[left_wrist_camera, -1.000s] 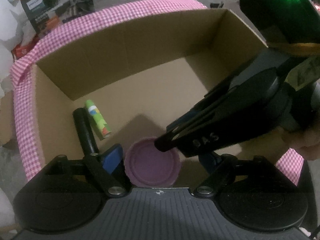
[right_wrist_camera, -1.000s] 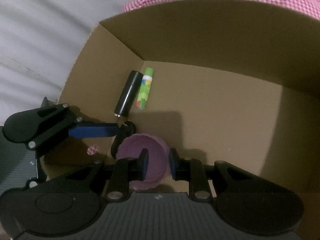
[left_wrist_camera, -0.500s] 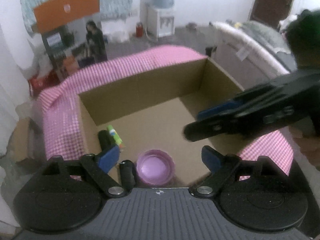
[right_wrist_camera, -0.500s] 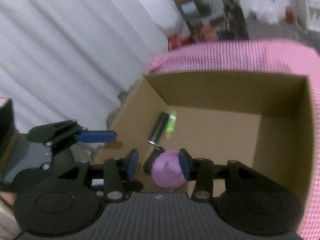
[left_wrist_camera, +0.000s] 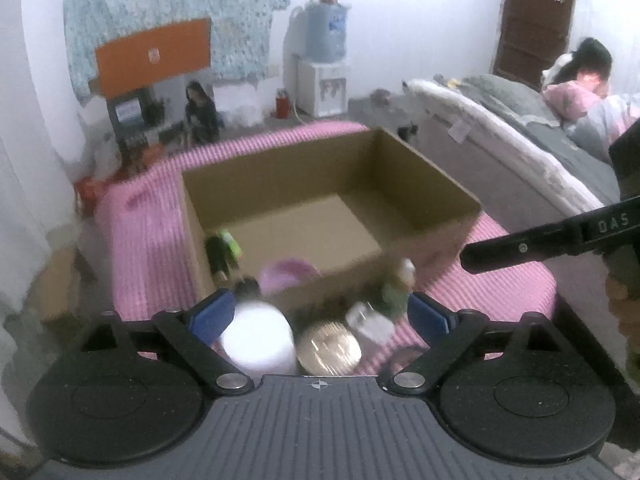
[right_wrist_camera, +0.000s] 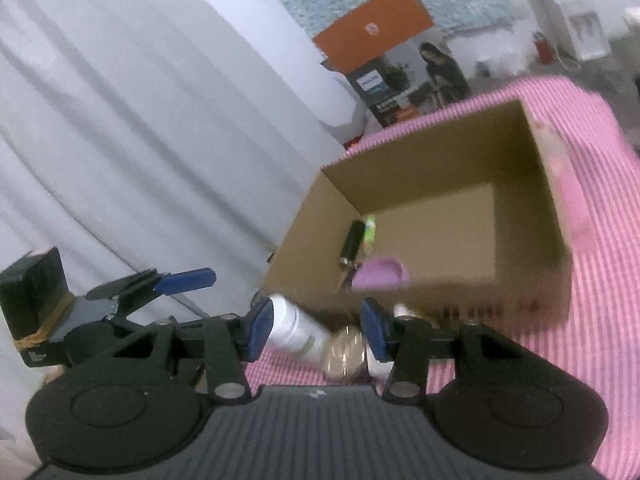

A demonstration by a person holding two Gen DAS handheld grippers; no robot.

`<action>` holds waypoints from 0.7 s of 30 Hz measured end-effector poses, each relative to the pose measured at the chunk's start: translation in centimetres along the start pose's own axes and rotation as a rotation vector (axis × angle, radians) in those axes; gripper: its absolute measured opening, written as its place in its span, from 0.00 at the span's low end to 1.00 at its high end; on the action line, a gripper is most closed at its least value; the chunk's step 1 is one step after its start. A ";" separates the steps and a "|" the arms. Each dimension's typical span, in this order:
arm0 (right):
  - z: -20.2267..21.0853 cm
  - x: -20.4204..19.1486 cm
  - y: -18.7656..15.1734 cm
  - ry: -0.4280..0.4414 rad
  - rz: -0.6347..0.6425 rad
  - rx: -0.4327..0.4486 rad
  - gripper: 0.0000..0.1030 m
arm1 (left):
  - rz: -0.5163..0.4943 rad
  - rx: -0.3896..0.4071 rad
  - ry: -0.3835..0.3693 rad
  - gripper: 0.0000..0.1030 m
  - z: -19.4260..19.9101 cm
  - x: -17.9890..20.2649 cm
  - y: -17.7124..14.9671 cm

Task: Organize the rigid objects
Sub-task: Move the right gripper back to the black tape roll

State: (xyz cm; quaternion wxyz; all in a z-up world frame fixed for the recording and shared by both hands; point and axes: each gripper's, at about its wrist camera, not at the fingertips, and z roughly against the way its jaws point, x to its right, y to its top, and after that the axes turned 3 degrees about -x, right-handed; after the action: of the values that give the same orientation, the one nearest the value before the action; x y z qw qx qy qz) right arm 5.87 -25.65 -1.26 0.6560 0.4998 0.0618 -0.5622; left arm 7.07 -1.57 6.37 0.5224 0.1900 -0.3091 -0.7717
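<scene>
A cardboard box [left_wrist_camera: 424,184] stands on a pink checked cloth [left_wrist_camera: 140,240]. In its near left corner lie a purple lid [left_wrist_camera: 290,274], a black cylinder [left_wrist_camera: 218,258] and a green tube [left_wrist_camera: 232,242]. My left gripper [left_wrist_camera: 320,316] hangs in front of the box, jaws opening, holding nothing. A white bottle [left_wrist_camera: 258,340], a gold lid [left_wrist_camera: 330,348], a small clear bottle [left_wrist_camera: 370,324] and a green-and-white piece [left_wrist_camera: 396,288] lie on the cloth below it. My right gripper [right_wrist_camera: 316,330] is also outside the box, jaws opening and empty, above the white bottle [right_wrist_camera: 292,328] and gold lid [right_wrist_camera: 346,350].
White curtains [right_wrist_camera: 140,140] hang to the left. A printed carton [right_wrist_camera: 408,80] and a water dispenser [left_wrist_camera: 324,80] stand behind the cloth. To the right a person [left_wrist_camera: 588,92] lies on a bed [left_wrist_camera: 500,136]. The far part of the box floor [left_wrist_camera: 320,228] is bare.
Both grippers pulled back and up out of the box. The right one let go of the purple lid, which stays inside. The loose items in front of the box came into view.
</scene>
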 end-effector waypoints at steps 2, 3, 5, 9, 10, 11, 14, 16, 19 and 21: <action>0.0 0.6 -1.3 -0.003 -0.030 -0.005 0.50 | 0.019 -0.025 -0.024 0.91 -0.5 0.5 -1.2; -0.1 0.8 -2.0 -0.005 -0.040 -0.008 0.50 | 0.028 -0.041 -0.038 0.91 -1.0 0.9 -1.9; -0.2 1.4 -3.1 -0.021 -0.048 -0.012 0.50 | 0.039 -0.061 -0.055 0.91 -1.8 1.6 -3.0; -0.8 2.4 -5.1 -0.060 -0.067 -0.031 0.50 | -0.014 -0.085 -0.056 0.91 -3.3 4.0 -5.0; -0.9 2.6 -5.7 -0.067 -0.070 -0.039 0.50 | -0.031 -0.092 -0.052 0.91 -4.0 4.6 -5.3; -0.9 2.8 -6.2 -0.078 -0.070 -0.047 0.50 | -0.045 -0.096 -0.048 0.91 -4.4 5.1 -5.9; -1.4 2.9 -6.8 -0.129 -0.044 -0.065 0.50 | -0.083 -0.108 -0.038 0.91 -5.9 6.0 -6.4; -1.7 3.0 -7.2 -0.164 -0.020 -0.075 0.50 | -0.094 -0.119 -0.045 0.91 -6.7 6.2 -6.8; -2.4 3.0 -7.4 -0.198 0.010 -0.085 0.50 | -0.113 -0.138 -0.067 0.91 -7.8 6.4 -7.1; -3.0 3.0 -7.3 -0.217 0.029 -0.091 0.50 | -0.127 -0.151 -0.071 0.91 -8.5 6.5 -7.1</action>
State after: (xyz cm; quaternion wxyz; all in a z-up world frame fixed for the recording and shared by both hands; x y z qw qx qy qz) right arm 2.54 -24.54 -8.95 0.6889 0.4065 0.0088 -0.6000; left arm 4.90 -8.09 -4.54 0.4741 0.1418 -0.2556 -0.8305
